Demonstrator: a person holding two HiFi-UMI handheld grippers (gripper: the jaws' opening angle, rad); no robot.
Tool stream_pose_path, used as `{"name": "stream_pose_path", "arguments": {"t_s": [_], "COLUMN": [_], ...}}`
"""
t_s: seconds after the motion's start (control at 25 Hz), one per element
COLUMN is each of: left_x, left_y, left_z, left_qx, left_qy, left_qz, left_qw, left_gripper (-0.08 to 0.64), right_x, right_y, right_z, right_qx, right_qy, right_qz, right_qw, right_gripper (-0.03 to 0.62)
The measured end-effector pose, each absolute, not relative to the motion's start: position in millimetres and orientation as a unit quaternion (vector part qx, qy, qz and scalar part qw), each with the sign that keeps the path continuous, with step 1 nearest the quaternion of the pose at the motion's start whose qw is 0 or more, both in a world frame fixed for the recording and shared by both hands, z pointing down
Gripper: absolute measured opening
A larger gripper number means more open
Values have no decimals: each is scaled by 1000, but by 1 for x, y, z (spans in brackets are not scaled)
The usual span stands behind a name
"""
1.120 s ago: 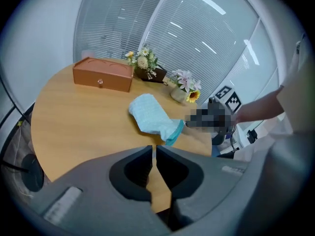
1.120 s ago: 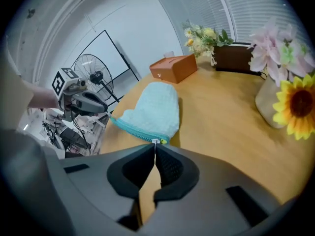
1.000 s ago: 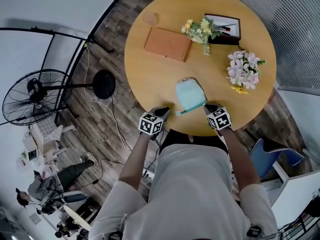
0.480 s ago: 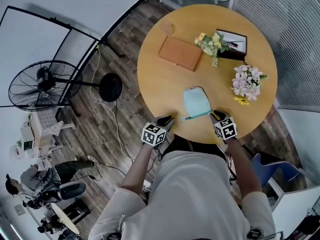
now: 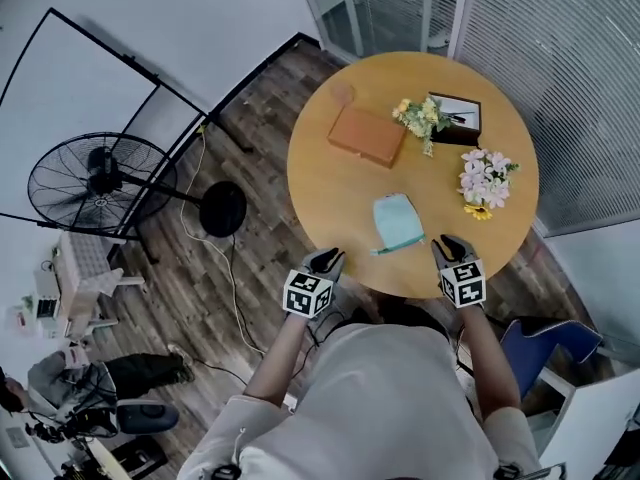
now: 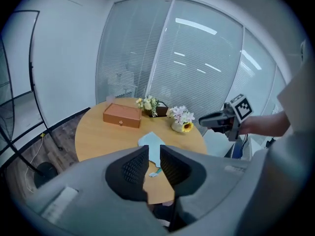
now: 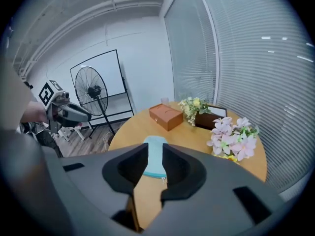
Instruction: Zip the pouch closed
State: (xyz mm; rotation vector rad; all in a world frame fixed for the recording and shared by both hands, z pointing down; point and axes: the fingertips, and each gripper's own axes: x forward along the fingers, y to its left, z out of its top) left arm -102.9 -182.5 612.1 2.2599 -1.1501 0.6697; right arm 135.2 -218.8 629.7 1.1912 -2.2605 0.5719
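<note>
Left claw (image 5: 327, 257) and right claw (image 5: 446, 243) have backed off the pouch (image 5: 397, 222), both released, empty, since zipping looks finished.

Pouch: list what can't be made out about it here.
Head view: the pouch is too small to tell whether the zip is shut.
Left gripper view: the left hand-held gripper hides much of it.
Right gripper view: the right hand-held gripper hides its sides.
</note>
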Motion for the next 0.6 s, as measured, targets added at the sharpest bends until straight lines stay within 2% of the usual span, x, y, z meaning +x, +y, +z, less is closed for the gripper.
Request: {"name": "stream_pose_path", "arguments": {"t_s": [0.6], "left_x": [-135], "left_y": [-108], "left_z": [483], "left_qx": [881], "left_qy": [-403], "left_qz": [198], "left_qw": [150], "left_gripper": [71], "right_x": [99], "right_y": [-97], "right_z": [491], "right_qx": [504], "right_qy": [-829], "right_qz": [144], "right_qw": [195], "right_gripper": [66]}}
